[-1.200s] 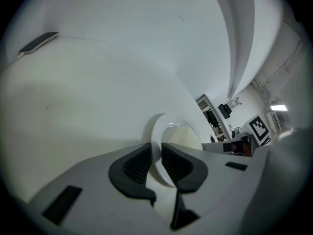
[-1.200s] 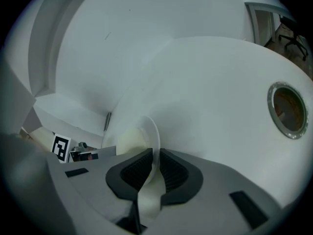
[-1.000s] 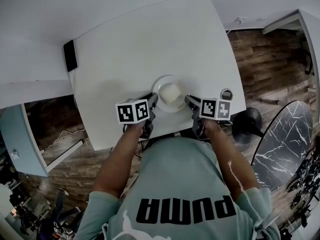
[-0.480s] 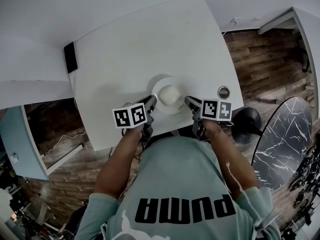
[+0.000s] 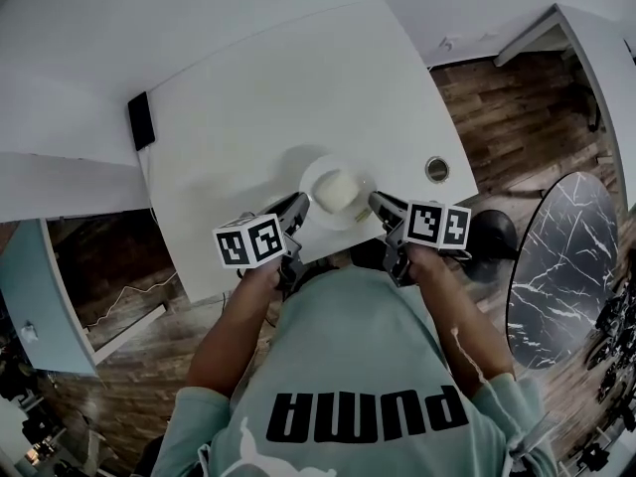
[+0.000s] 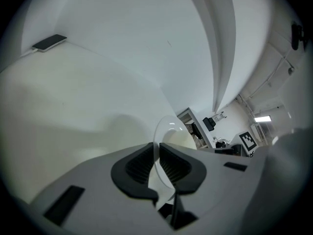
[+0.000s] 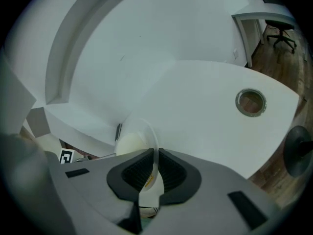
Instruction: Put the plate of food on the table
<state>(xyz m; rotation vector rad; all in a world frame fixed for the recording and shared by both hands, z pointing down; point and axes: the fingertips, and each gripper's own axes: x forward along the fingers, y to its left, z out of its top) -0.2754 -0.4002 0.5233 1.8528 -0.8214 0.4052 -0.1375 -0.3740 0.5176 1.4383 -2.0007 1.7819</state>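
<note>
**Plate pinched at both sides over the white table**

Head view: the plate [image 5: 311, 181] sits just below the middle of the frame, over the near edge of the table [image 5: 278, 87], with a pale block of food [image 5: 338, 190] on it. The left gripper [image 5: 301, 204] meets its left rim and the right gripper [image 5: 376, 201] its right rim, each carrying its marker cube. A soft shadow lies on the tabletop up and left of the plate, which looks to be clear of the surface. A round metal grommet [image 5: 436, 169] is set into the table to the right. A dark flat device [image 5: 141, 120] lies at the table's far left edge.

Left gripper view: the jaws have just been closing, and the thin plate rim stands on edge between the two black pads, which pinch it. The food shows just beyond, right of centre. The dark device is in the upper left.

Right gripper view: the pads are likewise clamped on the opposite rim, near the bottom centre. The food lies to the left of them, and the grommet is out at the right on the tabletop.
</note>
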